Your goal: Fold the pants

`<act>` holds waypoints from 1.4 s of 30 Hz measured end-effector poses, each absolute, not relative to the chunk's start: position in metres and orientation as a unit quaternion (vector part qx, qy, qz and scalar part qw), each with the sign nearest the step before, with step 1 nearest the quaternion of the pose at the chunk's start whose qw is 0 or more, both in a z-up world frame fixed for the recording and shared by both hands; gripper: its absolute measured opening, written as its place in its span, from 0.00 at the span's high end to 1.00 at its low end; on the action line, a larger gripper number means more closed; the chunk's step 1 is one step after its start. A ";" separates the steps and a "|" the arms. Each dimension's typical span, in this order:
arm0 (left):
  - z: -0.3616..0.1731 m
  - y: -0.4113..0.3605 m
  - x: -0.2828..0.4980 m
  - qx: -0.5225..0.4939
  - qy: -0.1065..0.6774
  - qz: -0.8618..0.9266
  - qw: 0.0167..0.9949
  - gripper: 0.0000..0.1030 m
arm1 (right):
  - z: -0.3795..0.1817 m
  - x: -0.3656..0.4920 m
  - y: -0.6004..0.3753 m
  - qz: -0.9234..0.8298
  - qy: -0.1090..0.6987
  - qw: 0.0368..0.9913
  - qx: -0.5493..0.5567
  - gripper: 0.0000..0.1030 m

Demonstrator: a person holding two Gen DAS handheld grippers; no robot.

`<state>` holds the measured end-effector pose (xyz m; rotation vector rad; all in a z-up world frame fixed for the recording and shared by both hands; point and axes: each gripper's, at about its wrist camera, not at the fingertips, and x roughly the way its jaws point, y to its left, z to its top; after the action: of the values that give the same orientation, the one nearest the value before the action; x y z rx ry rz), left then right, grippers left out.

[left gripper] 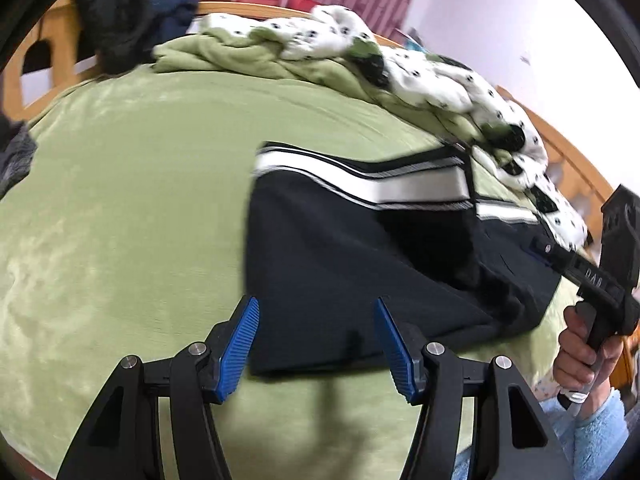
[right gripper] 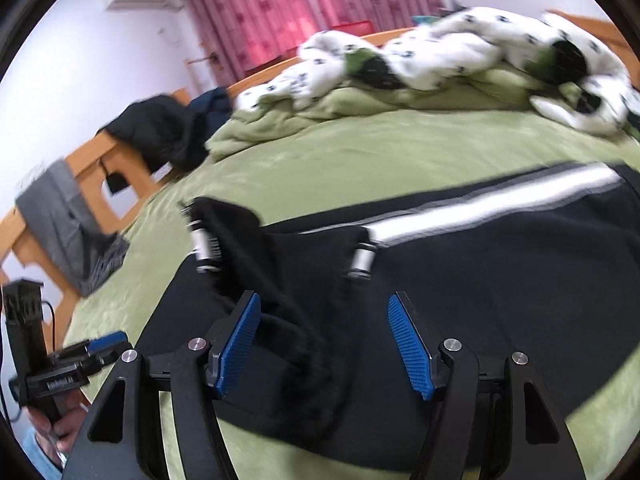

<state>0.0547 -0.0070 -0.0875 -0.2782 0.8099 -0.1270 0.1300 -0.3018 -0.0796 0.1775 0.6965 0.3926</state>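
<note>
Left wrist view: the left gripper (left gripper: 316, 340) is spread wide with nothing between its blue ribbed pads (left gripper: 238, 350), hovering at the near edge of the black pants with white side stripes (left gripper: 352, 264), which lie partly folded ahead of it on the green plush bedspread (left gripper: 120, 200). Right wrist view: the right gripper (right gripper: 324, 344) is equally wide and grips nothing, poised over the pants' cuffs, one black fold lying between its fingers; left of it a hand (right gripper: 60, 424) holds the other tool

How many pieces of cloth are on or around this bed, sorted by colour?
Black with white stripes: 1, the pants
Green: 1, the bed cover
White with dark spots: 1, the rumpled blanket
Black or navy: 1 heap of clothes on the bed frame
Grey: 1 garment
Total: 5
</note>
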 end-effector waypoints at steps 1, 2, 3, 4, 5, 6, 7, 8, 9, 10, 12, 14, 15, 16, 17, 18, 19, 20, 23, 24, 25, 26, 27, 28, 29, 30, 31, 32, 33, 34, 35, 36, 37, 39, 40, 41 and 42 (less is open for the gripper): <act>-0.088 0.001 0.054 -0.140 0.391 -0.061 0.908 0.44 | -0.081 0.135 -0.290 0.198 0.342 0.916 0.074 0.36; -0.090 0.007 0.052 -0.145 0.389 -0.060 0.908 0.44 | -0.084 0.138 -0.283 0.201 0.347 0.914 0.067 0.35; -0.092 0.011 0.051 -0.149 0.388 -0.062 0.907 0.44 | -0.088 0.141 -0.278 0.204 0.355 0.911 0.059 0.33; -0.094 0.014 0.050 -0.151 0.388 -0.064 0.907 0.44 | -0.096 0.146 -0.269 0.209 0.369 0.904 0.046 0.33; -0.096 0.016 0.050 -0.152 0.389 -0.065 0.906 0.44 | -0.103 0.148 -0.264 0.208 0.383 0.899 0.035 0.33; -0.098 0.016 0.054 -0.153 0.390 -0.066 0.906 0.44 | -0.110 0.149 -0.259 0.203 0.395 0.896 0.021 0.34; -0.100 0.017 0.055 -0.154 0.390 -0.066 0.905 0.44 | -0.118 0.150 -0.253 0.196 0.404 0.894 0.003 0.40; -0.101 0.017 0.056 -0.156 0.390 -0.066 0.905 0.44 | -0.120 0.149 -0.249 0.190 0.402 0.896 -0.013 0.65; -0.103 0.018 0.057 -0.160 0.391 -0.066 0.904 0.44 | -0.119 0.146 -0.247 0.186 0.393 0.900 -0.029 0.72; -0.104 0.020 0.057 -0.165 0.393 -0.068 0.902 0.44 | -0.113 0.141 -0.250 0.184 0.371 0.910 -0.028 0.76; -0.105 0.020 0.058 -0.173 0.394 -0.075 0.900 0.44 | -0.102 0.138 -0.271 0.194 0.359 0.912 0.032 0.81; -0.104 0.020 0.057 -0.179 0.391 -0.081 0.899 0.44 | -0.102 0.140 -0.298 0.190 0.380 0.900 0.102 0.83; -0.103 0.020 0.056 -0.179 0.390 -0.084 0.899 0.44 | -0.106 0.141 -0.304 0.187 0.392 0.893 0.120 0.83; -0.102 0.020 0.055 -0.178 0.389 -0.086 0.900 0.44 | -0.113 0.143 -0.309 0.184 0.413 0.882 0.134 0.82; -0.103 0.020 0.054 -0.176 0.389 -0.087 0.900 0.44 | -0.121 0.146 -0.309 0.179 0.444 0.867 0.135 0.74; -0.103 0.019 0.054 -0.171 0.391 -0.087 0.900 0.44 | -0.125 0.148 -0.308 0.177 0.459 0.861 0.130 0.69; -0.103 0.021 0.054 -0.169 0.393 -0.086 0.900 0.44 | -0.126 0.147 -0.306 0.174 0.464 0.861 0.118 0.69; -0.104 0.021 0.054 -0.167 0.396 -0.086 0.899 0.44 | -0.124 0.145 -0.306 0.171 0.458 0.865 0.111 0.68; -0.105 0.022 0.051 -0.161 0.401 -0.092 0.897 0.44 | -0.111 0.142 -0.313 0.166 0.420 0.885 0.117 0.45; -0.106 0.023 0.051 -0.158 0.404 -0.094 0.896 0.44 | -0.108 0.144 -0.315 0.166 0.411 0.888 0.122 0.39; -0.108 0.023 0.050 -0.153 0.408 -0.095 0.895 0.44 | -0.107 0.149 -0.315 0.165 0.409 0.889 0.125 0.39; -0.110 0.024 0.050 -0.149 0.412 -0.097 0.894 0.44 | -0.107 0.158 -0.314 0.165 0.417 0.885 0.125 0.39; -0.111 0.025 0.049 -0.143 0.418 -0.100 0.892 0.44 | -0.108 0.169 -0.311 0.165 0.427 0.881 0.123 0.39; -0.114 0.025 0.048 -0.138 0.425 -0.105 0.888 0.44 | -0.110 0.178 -0.311 0.165 0.433 0.878 0.123 0.39; -0.117 0.024 0.046 -0.131 0.433 -0.111 0.885 0.44 | -0.114 0.187 -0.309 0.164 0.439 0.875 0.120 0.39; -0.119 0.023 0.044 -0.123 0.439 -0.114 0.883 0.44 | -0.118 0.194 -0.308 0.162 0.446 0.873 0.116 0.39; -0.122 0.021 0.041 -0.114 0.442 -0.115 0.882 0.44 | -0.123 0.205 -0.304 0.158 0.457 0.868 0.112 0.39; -0.125 0.019 0.038 -0.101 0.444 -0.114 0.883 0.44 | -0.130 0.212 -0.300 0.161 0.467 0.863 0.110 0.44; -0.126 0.018 0.037 -0.093 0.445 -0.110 0.884 0.44 | -0.136 0.216 -0.296 0.169 0.473 0.857 0.114 0.53; -0.128 0.016 0.036 -0.087 0.444 -0.100 0.886 0.44 | -0.142 0.221 -0.291 0.171 0.481 0.852 0.118 0.56; -0.130 0.015 0.037 -0.086 0.443 -0.091 0.888 0.44 | -0.146 0.221 -0.290 0.164 0.482 0.853 0.115 0.56; -0.131 0.015 0.039 -0.093 0.442 -0.086 0.888 0.44 | -0.146 0.221 -0.288 0.162 0.480 0.855 0.109 0.59; -0.132 0.015 0.041 -0.108 0.439 -0.082 0.888 0.44 | -0.145 0.220 -0.286 0.166 0.475 0.858 0.102 0.63; -0.137 0.014 0.047 -0.131 0.431 -0.076 0.890 0.44 | -0.143 0.217 -0.287 0.178 0.466 0.861 0.098 0.81; -0.139 0.010 0.050 -0.129 0.430 -0.070 0.891 0.44 | -0.142 0.215 -0.290 0.179 0.460 0.863 0.106 0.83; -0.139 0.006 0.052 -0.120 0.428 -0.063 0.893 0.44 | -0.139 0.215 -0.292 0.185 0.455 0.864 0.110 0.87; -0.138 0.003 0.052 -0.114 0.426 -0.061 0.895 0.44 | -0.132 0.213 -0.295 0.189 0.445 0.868 0.112 0.88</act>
<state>0.0523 0.0029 -0.1378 -0.2357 0.8833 -0.1257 0.2131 -0.2954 -0.1325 0.2337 0.9316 0.3954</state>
